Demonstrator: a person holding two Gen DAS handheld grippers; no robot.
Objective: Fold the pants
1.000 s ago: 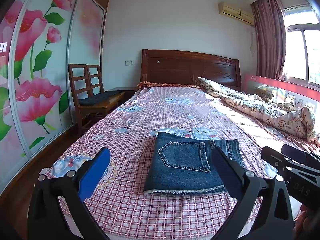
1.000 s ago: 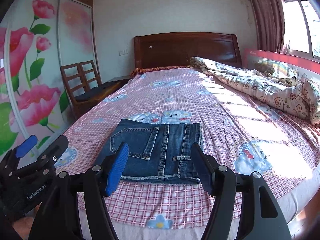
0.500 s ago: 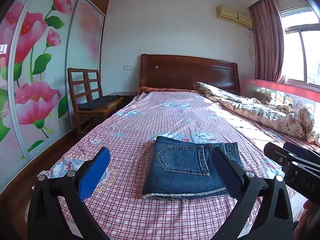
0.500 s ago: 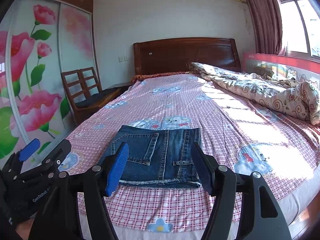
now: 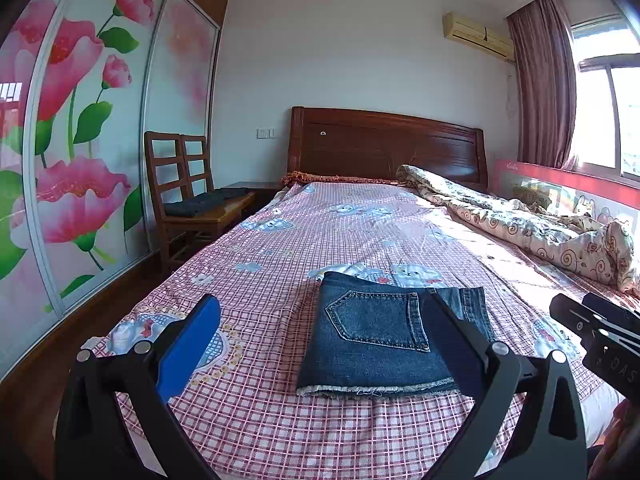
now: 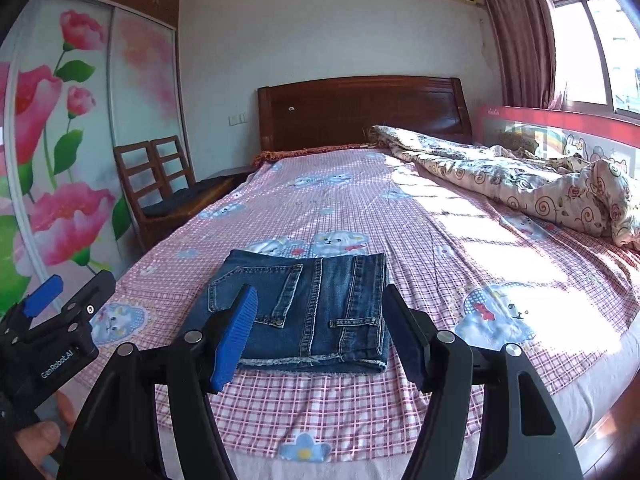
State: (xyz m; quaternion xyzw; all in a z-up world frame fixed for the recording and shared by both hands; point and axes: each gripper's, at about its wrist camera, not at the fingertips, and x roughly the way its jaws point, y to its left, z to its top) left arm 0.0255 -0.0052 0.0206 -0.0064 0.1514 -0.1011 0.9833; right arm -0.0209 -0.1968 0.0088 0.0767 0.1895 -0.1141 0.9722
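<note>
The blue denim pants [image 5: 384, 336] lie folded into a compact rectangle on the pink checked bedsheet [image 5: 260, 304], near the foot of the bed; they also show in the right wrist view [image 6: 308, 308]. My left gripper [image 5: 320, 340] is open and empty, held back from the pants above the foot of the bed. My right gripper [image 6: 320, 328] is open and empty, also held back from the pants. The right gripper's body shows at the right edge of the left wrist view [image 5: 600, 340]. The left gripper shows at the left edge of the right wrist view [image 6: 56, 320].
A crumpled floral quilt [image 5: 532, 228] lies along the bed's right side. A wooden headboard [image 5: 384, 148] stands at the far end. Two wooden chairs [image 5: 188, 196] stand left of the bed by a flowered wardrobe [image 5: 72, 152]. A window [image 6: 592, 40] is at the right.
Both grippers have drawn back and tilted up a little from the folded pants, so the view shows more of the room. The pants have not moved.
</note>
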